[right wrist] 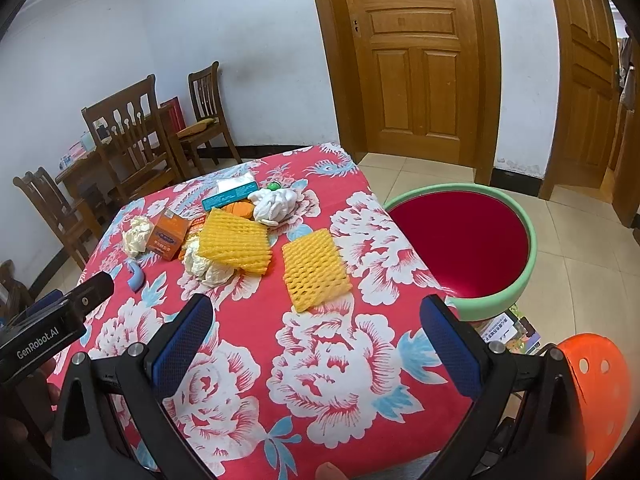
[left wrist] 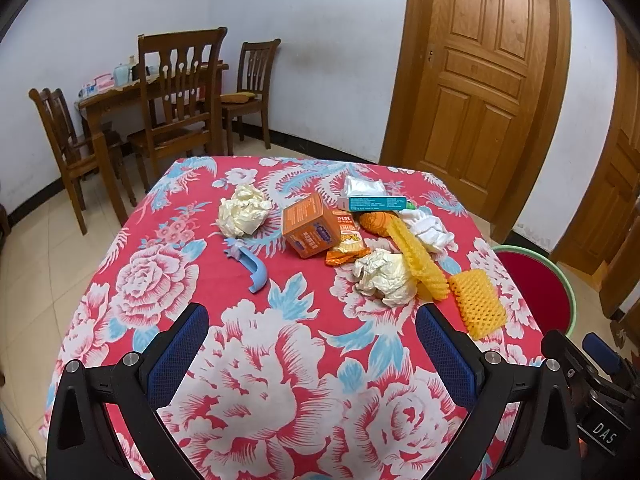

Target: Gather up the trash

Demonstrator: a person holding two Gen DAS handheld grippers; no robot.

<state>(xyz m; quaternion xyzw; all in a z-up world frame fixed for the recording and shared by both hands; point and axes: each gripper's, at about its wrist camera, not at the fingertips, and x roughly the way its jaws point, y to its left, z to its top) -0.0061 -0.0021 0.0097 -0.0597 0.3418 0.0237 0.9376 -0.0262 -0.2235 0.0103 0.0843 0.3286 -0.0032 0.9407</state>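
A: Where the near edge of the table starts, what do you see first?

B: Both claws, each spread wide with nothing between the blue pads. The left gripper (left wrist: 312, 354) hangs over the bare flowered tablecloth (left wrist: 280, 380); the right gripper (right wrist: 316, 350) hangs over the same cloth, closer to the right edge.

A: And the trash?

B: All of it lies farther up the cloth, apart from both grippers. Nearest is a flat piece of yellow foam netting (right wrist: 316, 270) lying alone, just ahead of the right gripper. Left of it, a second yellow foam net (right wrist: 236, 244) rests on top of a crumpled cream paper wad (right wrist: 206, 268).

A: Anything on the left side?

B: A small light-blue plastic piece (left wrist: 254, 270) lies by itself. Beyond it sits another crumpled paper ball (left wrist: 242, 216), and to the right of that an orange carton (left wrist: 310, 226) tilted on one corner, with an orange snack wrapper (left wrist: 346, 246) against it.

A: Farther back?

B: A white crumpled cloth or tissue (right wrist: 276, 204), a teal box (left wrist: 374, 203) and a white packet (left wrist: 364, 186) behind that, near the far edge.

A: Where would it go?

B: Beside the table's right side stands a round bin, green rim (right wrist: 520, 292) with a red inside. An orange perforated stool (right wrist: 596, 396) is nearer, at lower right. Wooden chairs (left wrist: 176, 92) and a door (left wrist: 476, 76) are at the back.
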